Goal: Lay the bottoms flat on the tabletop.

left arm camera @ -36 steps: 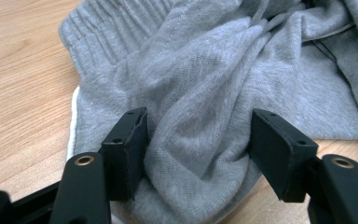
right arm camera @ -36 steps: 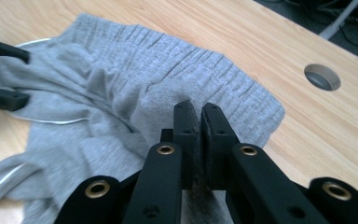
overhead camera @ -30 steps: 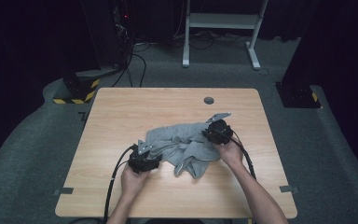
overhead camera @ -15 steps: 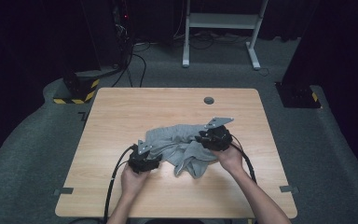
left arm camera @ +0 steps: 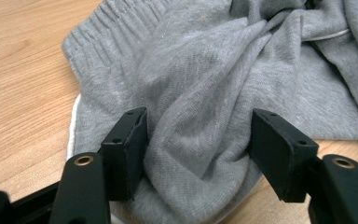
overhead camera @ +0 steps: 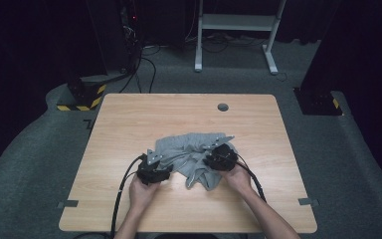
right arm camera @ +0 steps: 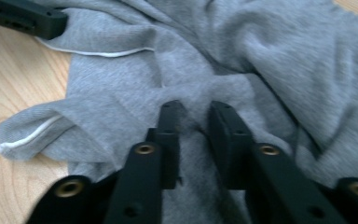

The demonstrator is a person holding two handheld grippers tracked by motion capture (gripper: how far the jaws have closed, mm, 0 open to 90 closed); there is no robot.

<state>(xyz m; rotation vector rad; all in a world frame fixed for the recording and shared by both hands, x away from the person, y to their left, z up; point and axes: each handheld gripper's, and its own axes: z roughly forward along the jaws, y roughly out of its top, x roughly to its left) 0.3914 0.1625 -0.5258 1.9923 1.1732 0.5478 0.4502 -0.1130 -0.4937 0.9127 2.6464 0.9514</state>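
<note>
1. Near the middle of the table [overhead camera: 129, 119], slightly toward the near edge, lies the grey cloth [overhead camera: 191, 152]. It is crumpled in a heap, with both grippers on it.
2. Left gripper [left arm camera: 198, 135]: jaws stand wide, with a thick bunch of cloth filling the gap and both pads against it. Looks like a hold on a fat fold at the cloth's left near side, beside the ribbed band [left arm camera: 116, 28]. Probably it anchors that side while the other hand works.
3. Right gripper [right arm camera: 195, 116]: jaws narrow and have just been closing. A thin ridge of cloth is pinched between the pads, on the heap's right side. Likely a fresh grab for pulling the heap apart or spreading it.
4. Grips sit on opposite sides of the heap, well apart. My guess is the aim is to stretch the cloth flat between them.
5. White hem [right arm camera: 28, 135] shows on a folded flap at the near edge, lying on the wood and not gripped.
6. Left hand [overhead camera: 142, 191]: comes in from the near edge, low over the table. Its gripper points far and right into the cloth, and its cable loops off to the left.
7. Right hand [overhead camera: 238, 177]: forearm angles in from the near right. Its gripper is tipped down and points far-left into the heap, with the grey plate on top.
</note>
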